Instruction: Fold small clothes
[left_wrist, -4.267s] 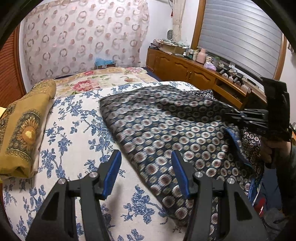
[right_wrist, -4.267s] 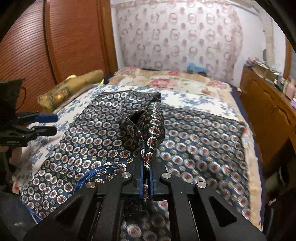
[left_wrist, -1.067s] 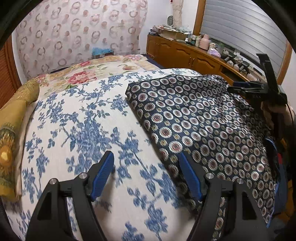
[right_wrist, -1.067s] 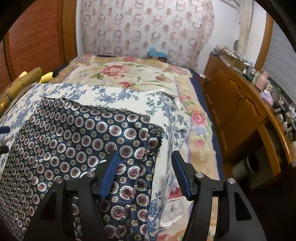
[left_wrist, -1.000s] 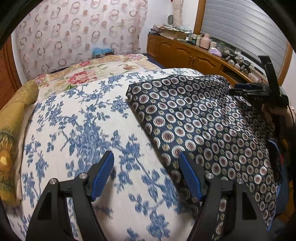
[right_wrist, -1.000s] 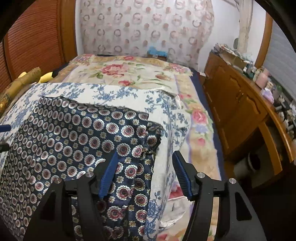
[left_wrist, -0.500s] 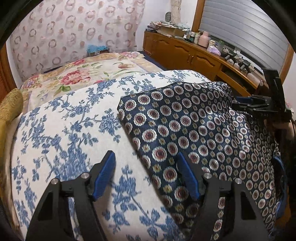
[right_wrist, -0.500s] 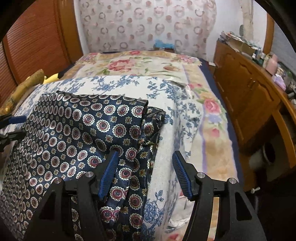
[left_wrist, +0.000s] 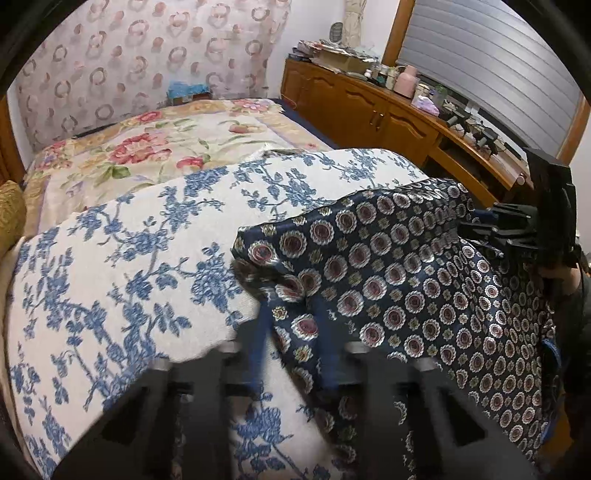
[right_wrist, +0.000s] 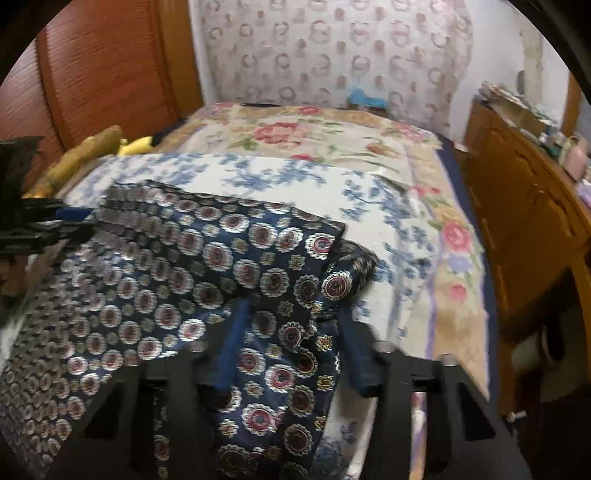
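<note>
A dark blue garment with round medallion print (left_wrist: 399, 280) lies folded on the bed near its front edge; it also shows in the right wrist view (right_wrist: 192, 273). My left gripper (left_wrist: 295, 354) is blurred, its jaws closing around the garment's near left corner. My right gripper (right_wrist: 291, 350) has its blue pads either side of the garment's right corner, with a gap still showing. The right gripper shows at the right edge of the left wrist view (left_wrist: 524, 236), and the left gripper shows at the left of the right wrist view (right_wrist: 33, 229).
The bed has a white cover with blue flowers (left_wrist: 147, 236) and a floral quilt (left_wrist: 155, 144) behind. A yellow pillow (right_wrist: 85, 151) lies at the left. A wooden cabinet (left_wrist: 369, 110) with clutter runs along the right side.
Both grippers moved forward and down onto the garment's far corners. Both pairs of jaws have narrowed around the cloth since half a second ago.
</note>
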